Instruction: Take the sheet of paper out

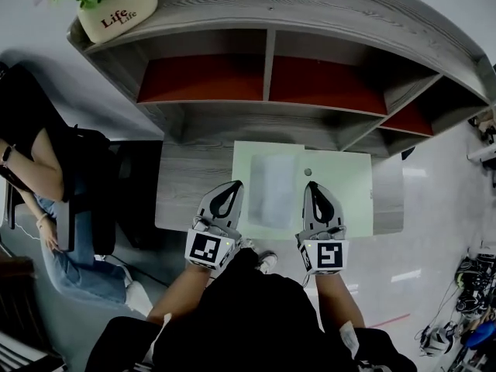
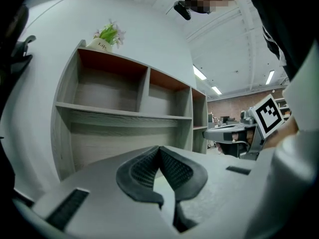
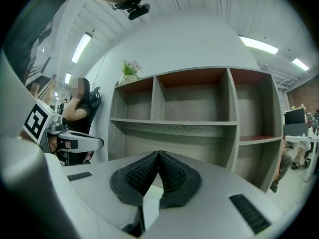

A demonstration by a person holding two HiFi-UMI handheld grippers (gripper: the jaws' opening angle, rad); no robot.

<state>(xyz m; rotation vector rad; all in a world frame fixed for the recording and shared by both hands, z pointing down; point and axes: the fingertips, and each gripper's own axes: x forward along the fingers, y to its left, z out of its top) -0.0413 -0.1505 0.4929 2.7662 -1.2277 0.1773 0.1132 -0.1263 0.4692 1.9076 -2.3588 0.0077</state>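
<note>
A pale, glossy rectangular sheet [image 1: 273, 189], which may be in a clear sleeve, lies flat on a light green mat [image 1: 345, 188] on the grey desk [image 1: 190, 184]. My left gripper [image 1: 232, 185] hovers just left of the sheet's near half, and my right gripper [image 1: 311, 185] just right of it. Both point toward the shelf. In the left gripper view the left gripper [image 2: 159, 149] has its pads meeting at the tips with nothing between them. The right gripper [image 3: 158, 154] looks the same in its own view, pads together and empty.
A grey shelf unit [image 1: 267, 64] with red-backed open compartments stands along the desk's far edge, with a potted plant [image 1: 116, 10] on its top left. A seated person [image 1: 35, 157] in a dark chair is at the left. Cables and gear [image 1: 465, 301] lie on the floor at right.
</note>
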